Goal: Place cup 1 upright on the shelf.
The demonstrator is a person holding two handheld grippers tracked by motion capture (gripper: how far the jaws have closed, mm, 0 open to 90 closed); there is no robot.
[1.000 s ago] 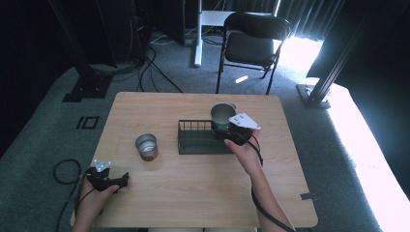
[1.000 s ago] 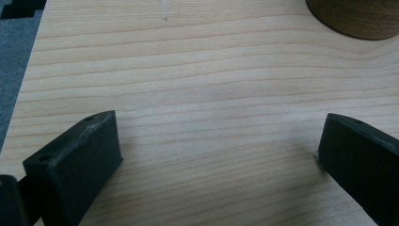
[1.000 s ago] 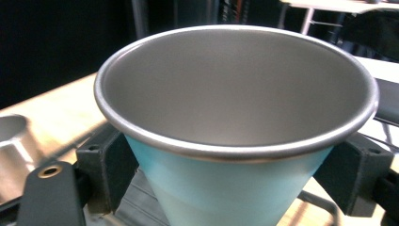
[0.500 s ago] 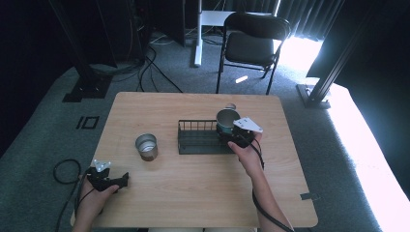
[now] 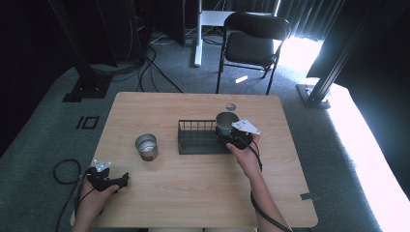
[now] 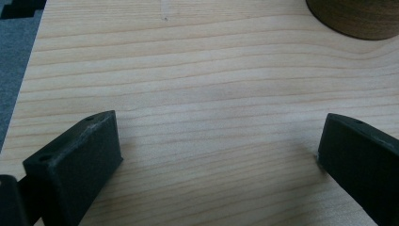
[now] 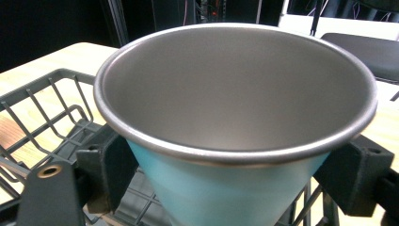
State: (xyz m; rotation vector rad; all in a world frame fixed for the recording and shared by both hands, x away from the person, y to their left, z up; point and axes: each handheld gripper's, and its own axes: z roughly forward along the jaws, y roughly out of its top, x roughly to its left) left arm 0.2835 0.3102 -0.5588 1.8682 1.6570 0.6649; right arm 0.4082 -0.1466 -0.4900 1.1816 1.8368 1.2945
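Light-blue metal cup (image 7: 221,188) with a bare steel inside, clamped upright between the two black jaws of the right gripper (image 5: 235,138), one jaw pressed on each side of the cup wall just under the rolled rim. Seen from above (image 5: 226,123), held at the right end of the dark wire rack (image 5: 198,140), over or inside that end; whether the base touches the rack floor cannot be told. Rack wires visible below and to the left of the cup in the right gripper view (image 7: 44,117). Grey three-cornered plate on top of the gripper, a hand behind it, forearm coming in from the bottom edge, cable trailing along it.

Left of the rack, well apart from it, a second metal cup (image 5: 146,146) standing upright on the light wooden table (image 5: 193,193), mouth up.

Near the front left corner of the table, the left gripper (image 5: 124,180) held low in the other hand, jaws spread wide with nothing between them but bare wood grain (image 6: 216,122). Small round hole (image 5: 230,106) in the tabletop behind the rack. Beyond the table, a black folding chair (image 5: 251,46) on grey carpet, cables on the floor.
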